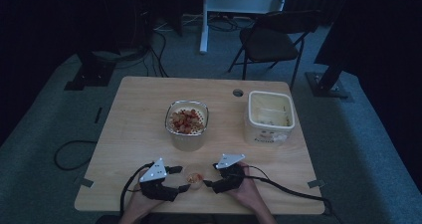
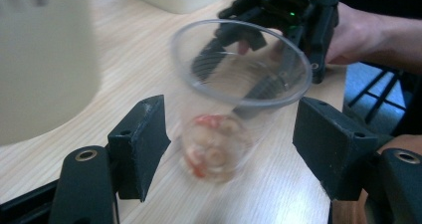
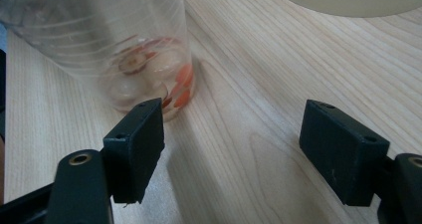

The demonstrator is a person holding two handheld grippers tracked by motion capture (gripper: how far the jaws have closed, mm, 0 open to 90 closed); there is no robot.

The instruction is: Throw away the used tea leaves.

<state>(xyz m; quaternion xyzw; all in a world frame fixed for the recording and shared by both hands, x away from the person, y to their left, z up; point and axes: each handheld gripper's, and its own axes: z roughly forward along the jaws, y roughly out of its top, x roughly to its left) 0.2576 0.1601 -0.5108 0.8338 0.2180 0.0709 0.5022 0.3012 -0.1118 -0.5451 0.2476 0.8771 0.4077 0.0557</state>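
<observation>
A clear cup (image 1: 194,176) stands on the worktop (image 1: 134,114) near its front edge, between the two tools, with a few pale and red pieces of food lying in its bottom. The left tool (image 1: 178,178) is spread wide with the cup (image 2: 234,104) between its jaws, neither jaw touching the wall, so the grasp looks about to be made but is not yet made. The right tool (image 1: 211,175) is likewise released; in its own view the cup (image 3: 119,50) sits ahead and off to the side of one jaw, not between them. Judging by the small amount in the cup, a first portion seems to have gone in, and what is left is likely to take hold of the cup and either add more or carry it off. Farther back stands a strainer bowl (image 1: 187,119) heaped with the same reddish food, and to its right an open cream tub (image 1: 270,117), well apart from the cup. Nothing lies between the tools and the cup; the thin, light wall could buckle or tip under a hard squeeze. Beyond the worktop a folding chair (image 1: 271,37) stands on the floor.
</observation>
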